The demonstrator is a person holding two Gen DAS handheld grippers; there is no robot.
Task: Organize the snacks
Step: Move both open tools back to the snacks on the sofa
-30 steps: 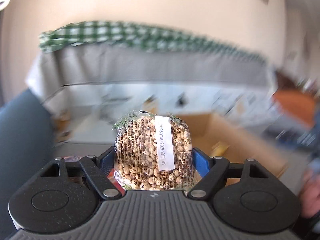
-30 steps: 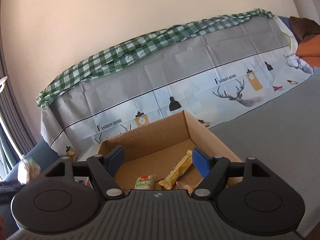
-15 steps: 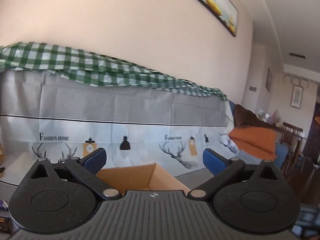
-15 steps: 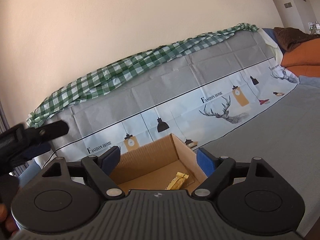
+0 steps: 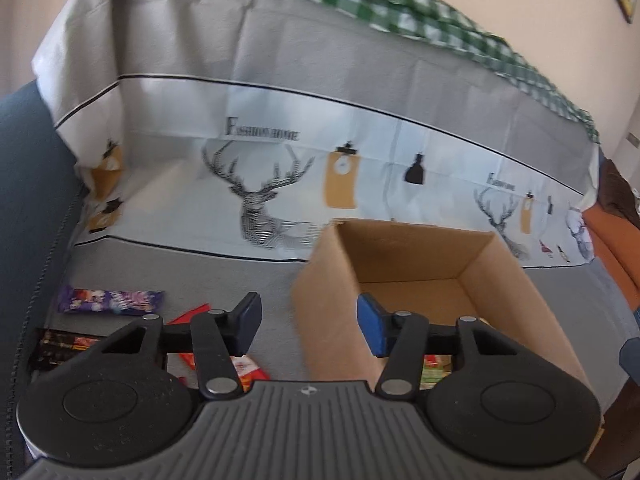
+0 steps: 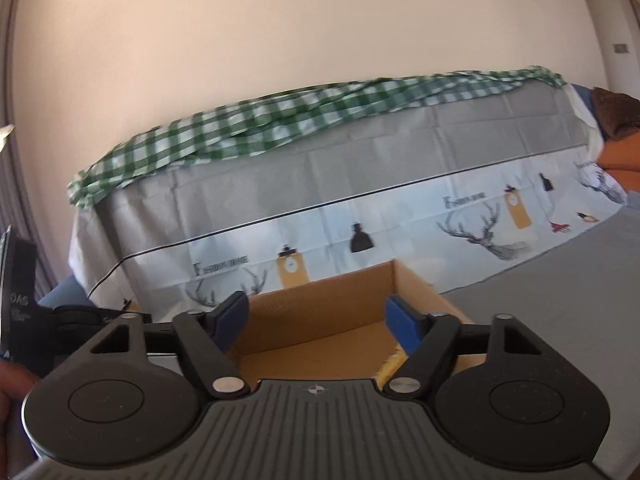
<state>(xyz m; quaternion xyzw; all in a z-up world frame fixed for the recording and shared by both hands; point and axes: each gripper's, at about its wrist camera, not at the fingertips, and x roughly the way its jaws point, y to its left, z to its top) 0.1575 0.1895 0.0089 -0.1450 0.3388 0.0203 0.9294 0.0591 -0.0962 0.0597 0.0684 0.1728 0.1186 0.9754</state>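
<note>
Left wrist view: the left hand-held gripper is closing on nothing, with the purple wrapper, dark bar and red packets unsorted beside the cardboard box. The right hand-held gripper, also empty, is closing above a yellow packet already boxed.

Grey sofa seat carried an open cardboard box; left of the box lay a purple wrapper, red packets and a dark packet.
</note>
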